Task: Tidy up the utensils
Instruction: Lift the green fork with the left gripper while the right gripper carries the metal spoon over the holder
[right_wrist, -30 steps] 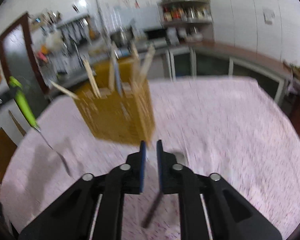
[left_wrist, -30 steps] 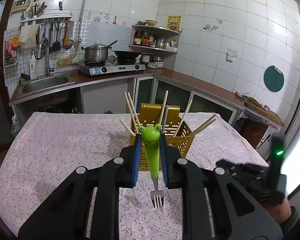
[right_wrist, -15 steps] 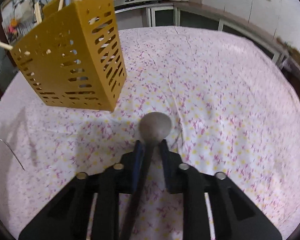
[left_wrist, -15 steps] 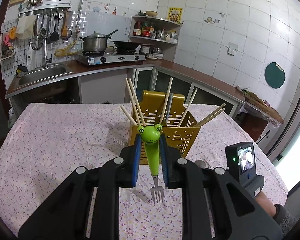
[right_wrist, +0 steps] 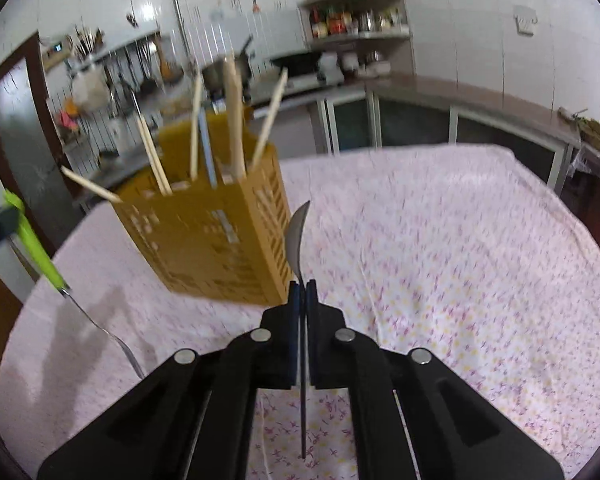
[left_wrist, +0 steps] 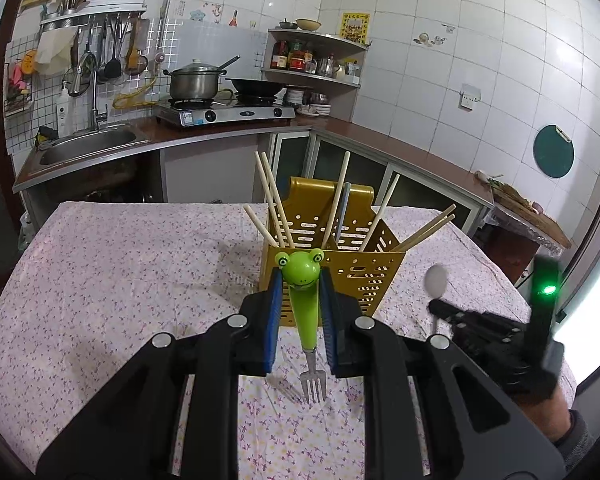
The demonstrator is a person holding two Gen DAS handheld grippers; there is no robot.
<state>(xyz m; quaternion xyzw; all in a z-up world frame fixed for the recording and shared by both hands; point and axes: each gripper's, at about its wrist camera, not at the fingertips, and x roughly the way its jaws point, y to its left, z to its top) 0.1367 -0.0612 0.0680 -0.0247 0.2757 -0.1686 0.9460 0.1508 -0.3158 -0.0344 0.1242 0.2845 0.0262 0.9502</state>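
My left gripper [left_wrist: 299, 276] is shut on a green frog-handled fork [left_wrist: 303, 308], tines hanging down above the cloth. Just behind it stands the yellow slotted utensil holder [left_wrist: 352, 258] with several chopsticks [left_wrist: 274, 200] leaning in it. In the right wrist view my right gripper [right_wrist: 300, 286] has its jaws closing tight on the thin handle of a metal spoon [right_wrist: 297, 236], pads pressing it. The bowl points up, edge-on, beside the holder [right_wrist: 216, 232]. The fork [right_wrist: 32, 240] shows at the far left. From the left wrist view the right gripper [left_wrist: 440, 309] and spoon bowl [left_wrist: 436, 282] are right of the holder.
The table carries a pink flowered cloth [left_wrist: 120, 272]. A gloved hand [left_wrist: 512, 356] holds the right gripper at the table's right edge. Behind the table run a kitchen counter with a sink [left_wrist: 88, 146] and a stove [left_wrist: 224, 112].
The right gripper came down over the spoon lying on the cloth, closed on its handle and raised it, bowl up. The left gripper has kept the fork almost still.
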